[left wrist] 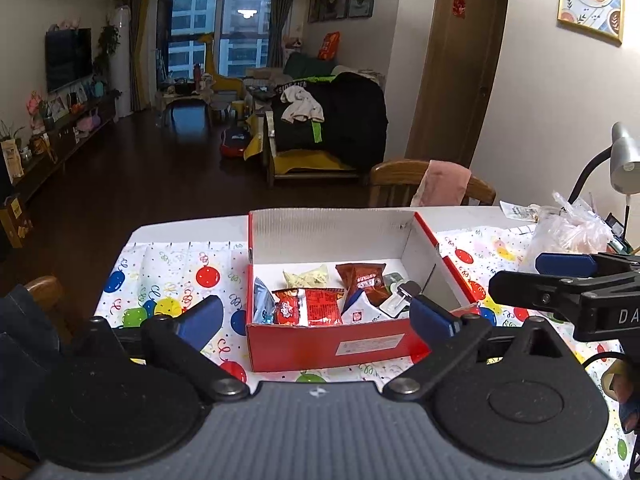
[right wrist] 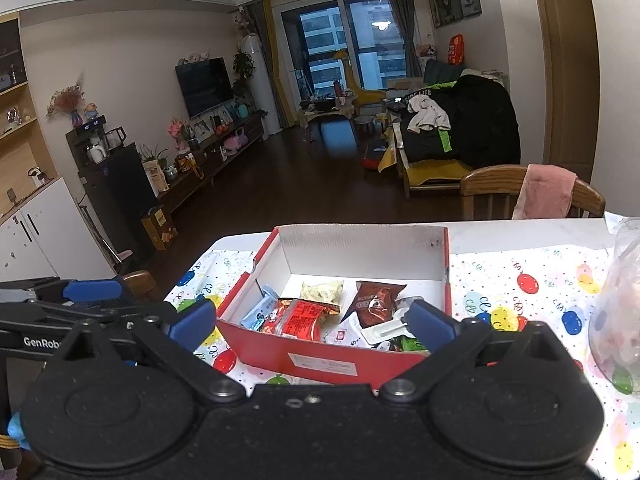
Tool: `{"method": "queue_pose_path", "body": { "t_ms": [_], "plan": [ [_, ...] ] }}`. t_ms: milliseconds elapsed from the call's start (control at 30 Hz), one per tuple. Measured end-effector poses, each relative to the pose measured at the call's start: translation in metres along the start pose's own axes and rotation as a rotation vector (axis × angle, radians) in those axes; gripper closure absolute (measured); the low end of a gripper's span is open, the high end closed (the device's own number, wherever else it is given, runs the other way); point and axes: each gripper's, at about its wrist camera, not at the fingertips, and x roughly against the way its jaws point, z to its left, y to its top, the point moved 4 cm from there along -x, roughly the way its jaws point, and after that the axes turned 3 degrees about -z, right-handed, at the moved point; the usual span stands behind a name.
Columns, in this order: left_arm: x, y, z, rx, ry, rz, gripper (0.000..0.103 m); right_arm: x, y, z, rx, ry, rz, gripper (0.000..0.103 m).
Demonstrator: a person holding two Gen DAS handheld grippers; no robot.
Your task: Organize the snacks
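Snack packets [left wrist: 320, 300] heaped at the near end of a red box [left wrist: 328, 346], just ahead of both grippers: red packet [right wrist: 298, 318] and blue-white packet [right wrist: 256, 316] toward the near left corner, brown packet [right wrist: 374, 300] and pale green packet [right wrist: 322, 290] behind, a clear plastic piece [right wrist: 386, 330] toward the near right. Far half of the box bare. Judged a pause in the sorting, nothing gripped; next move likely calls for lowering one gripper over the near wall onto a single packet without dragging its neighbours. Left gripper [left wrist: 316, 316] spread wide, empty, box centred between its fingers. Right gripper [right wrist: 312, 320] likewise spread wide, empty, beside the left one. Box resting on the balloon-print surface [left wrist: 176, 276]; crinkled clear bag [left wrist: 568, 228] off to the right; wooden chair [right wrist: 496, 188] beyond the far edge.
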Motion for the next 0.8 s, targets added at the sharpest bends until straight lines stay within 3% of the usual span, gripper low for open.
{"method": "queue_pose_path", "body": {
  "t_ms": [800],
  "plan": [
    [0.016,-0.001,-0.004,0.034,-0.013,-0.010,0.003,0.014,-0.010,-0.007,-0.024,-0.025,-0.015,0.000]
  ]
}}
